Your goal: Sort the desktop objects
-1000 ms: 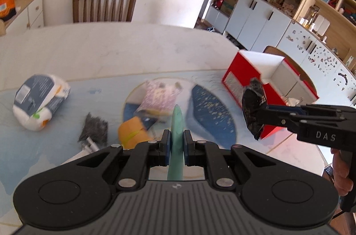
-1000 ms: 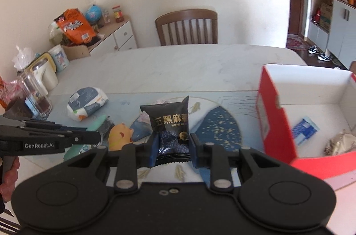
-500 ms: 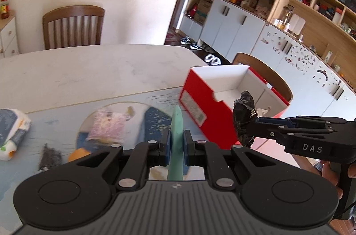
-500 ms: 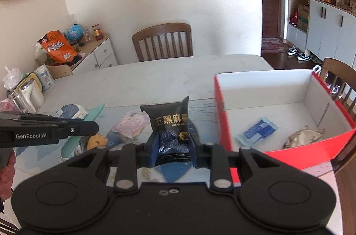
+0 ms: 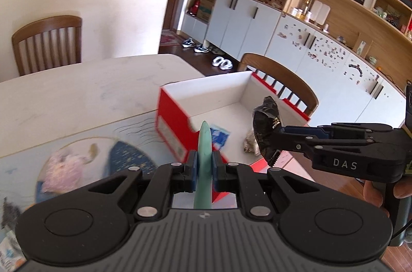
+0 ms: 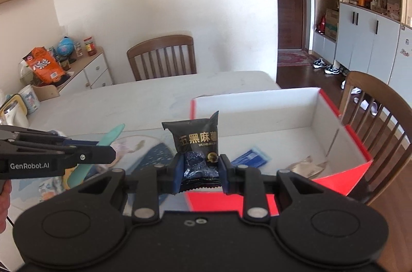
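Cabinets and open shelving fill the back of the left wrist view, with a pale worktop (image 5: 77,91) carrying a patterned mat and a red box (image 5: 177,133) with white inside walls. Left gripper (image 5: 204,169) is clenched on a flat teal strip (image 5: 205,143), held edge-on so it points at the box, probably for dropping in. Right gripper (image 5: 280,140) comes in from the right, carrying a black snack packet (image 5: 266,122) over the box opening. A blue sachet (image 5: 219,136) and a crumpled tan wrapper (image 5: 249,143) already lie in the box, so it looks like the sorting bin. A pink packet (image 5: 64,169) waits on the mat. Right wrist view: the gripper pinches the packet's lower end, print upright, with the box just ahead; the teal strip sticks out from the left gripper alongside, near the box corner.
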